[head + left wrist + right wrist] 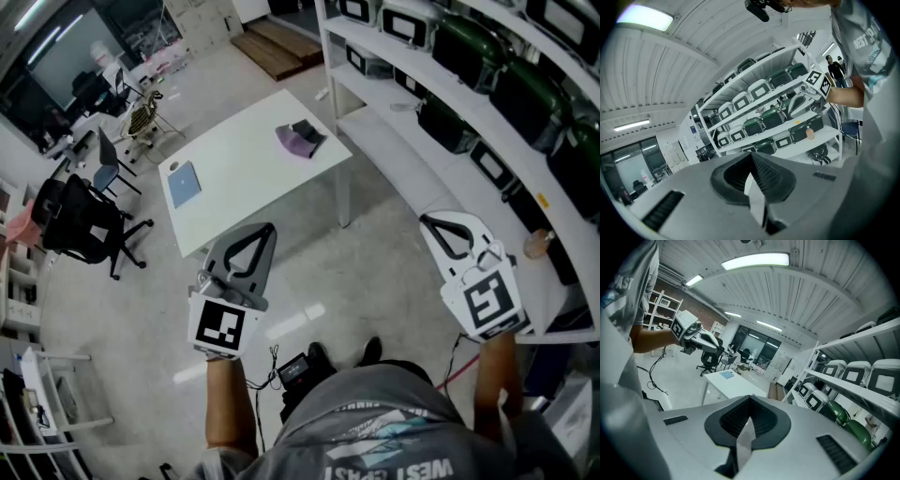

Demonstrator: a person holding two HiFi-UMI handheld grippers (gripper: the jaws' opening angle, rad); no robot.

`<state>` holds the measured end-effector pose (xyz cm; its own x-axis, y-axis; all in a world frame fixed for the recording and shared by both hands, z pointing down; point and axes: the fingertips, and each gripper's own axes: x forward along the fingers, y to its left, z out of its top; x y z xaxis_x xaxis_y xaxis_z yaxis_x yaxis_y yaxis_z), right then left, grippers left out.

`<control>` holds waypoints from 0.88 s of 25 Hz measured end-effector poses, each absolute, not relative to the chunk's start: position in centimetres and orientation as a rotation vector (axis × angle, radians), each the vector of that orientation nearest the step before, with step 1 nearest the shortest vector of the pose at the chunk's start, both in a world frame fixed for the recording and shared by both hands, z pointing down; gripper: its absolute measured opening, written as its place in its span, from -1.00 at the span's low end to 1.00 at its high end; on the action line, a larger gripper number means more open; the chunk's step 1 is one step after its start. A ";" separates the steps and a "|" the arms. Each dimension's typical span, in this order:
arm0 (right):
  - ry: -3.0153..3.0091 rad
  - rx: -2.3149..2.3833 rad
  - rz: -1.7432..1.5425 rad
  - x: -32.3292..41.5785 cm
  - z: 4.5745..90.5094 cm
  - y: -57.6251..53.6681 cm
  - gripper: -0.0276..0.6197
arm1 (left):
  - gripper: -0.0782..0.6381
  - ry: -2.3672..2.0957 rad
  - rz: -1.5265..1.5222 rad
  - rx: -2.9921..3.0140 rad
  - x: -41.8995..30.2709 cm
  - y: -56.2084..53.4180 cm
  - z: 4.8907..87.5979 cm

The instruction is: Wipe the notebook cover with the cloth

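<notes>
A blue notebook lies near the left end of a white table, and a crumpled purple and grey cloth lies near its right end. Both grippers hang over the floor, well short of the table. My left gripper points toward the table's near edge, jaws together and nothing in them. My right gripper is off to the right by the shelving, shut and empty too. The right gripper view shows the notebook far off on the table, beyond the closed right gripper.
White shelving with green and white cases runs along the right, close to the table's right end. Black office chairs stand left of the table. A black device with cables lies on the floor by the person's feet.
</notes>
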<state>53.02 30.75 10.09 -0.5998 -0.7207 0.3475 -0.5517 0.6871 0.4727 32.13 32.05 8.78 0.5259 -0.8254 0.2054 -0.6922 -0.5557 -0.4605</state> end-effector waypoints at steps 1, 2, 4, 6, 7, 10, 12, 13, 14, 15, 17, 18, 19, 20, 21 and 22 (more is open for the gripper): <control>-2.380 0.977 -0.433 53.2 10.2 30.7 -0.82 | -0.77 1.263 -0.582 -2.449 32.3 32.0 8.9; -2.380 0.976 -0.432 53.3 10.3 30.7 -0.82 | -0.77 1.265 -0.583 -2.451 32.4 32.0 9.0; -2.382 0.975 -0.428 53.6 10.3 30.6 -0.82 | -0.77 1.271 -0.583 -2.453 32.7 31.9 9.0; -2.386 0.975 -0.424 54.0 10.3 30.3 -0.82 | -0.77 1.277 -0.582 -2.454 33.0 31.6 9.0; -2.389 0.974 -0.423 54.2 10.3 30.2 -0.82 | -0.77 1.278 -0.584 -2.452 33.2 31.5 8.9; -2.395 0.968 -0.422 54.7 10.5 29.9 -0.82 | -0.77 1.283 -0.590 -2.447 33.7 31.2 9.0; -2.401 0.960 -0.421 55.0 10.6 29.7 -0.82 | -0.77 1.291 -0.593 -2.443 34.1 31.1 9.1; -2.407 0.956 -0.420 55.2 10.7 29.6 -0.82 | -0.77 1.295 -0.596 -2.441 34.3 31.1 9.1; -2.417 0.953 -0.419 55.3 10.7 29.5 -0.82 | -0.77 1.300 -0.600 -2.439 34.5 31.0 9.1; -2.428 0.951 -0.417 55.5 10.6 29.3 -0.82 | -0.77 1.306 -0.602 -2.436 34.7 30.9 9.2; -2.453 0.945 -0.413 55.7 10.5 29.0 -0.82 | -0.77 1.320 -0.609 -2.428 35.0 30.8 9.1; -2.464 0.940 -0.410 55.7 10.5 28.8 -0.82 | -0.77 1.326 -0.613 -2.422 35.1 30.8 9.1; -2.474 0.935 -0.404 55.8 10.5 28.7 -0.82 | -0.77 1.333 -0.618 -2.416 35.3 30.8 9.1; -2.484 0.932 -0.396 55.9 10.6 28.5 -0.82 | -0.77 1.340 -0.624 -2.411 35.4 30.8 9.2; -2.494 0.929 -0.392 55.9 10.6 28.3 -0.82 | -0.77 1.347 -0.629 -2.408 35.5 30.9 9.3; -2.503 0.924 -0.396 55.9 10.6 28.1 -0.82 | -0.77 1.354 -0.636 -2.405 35.6 30.9 9.4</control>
<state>55.89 28.10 10.65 -0.6798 -0.6678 0.3031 -0.5415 0.7358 0.4066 35.55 30.89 9.35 0.4553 -0.8611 0.2265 -0.7243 -0.5061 -0.4682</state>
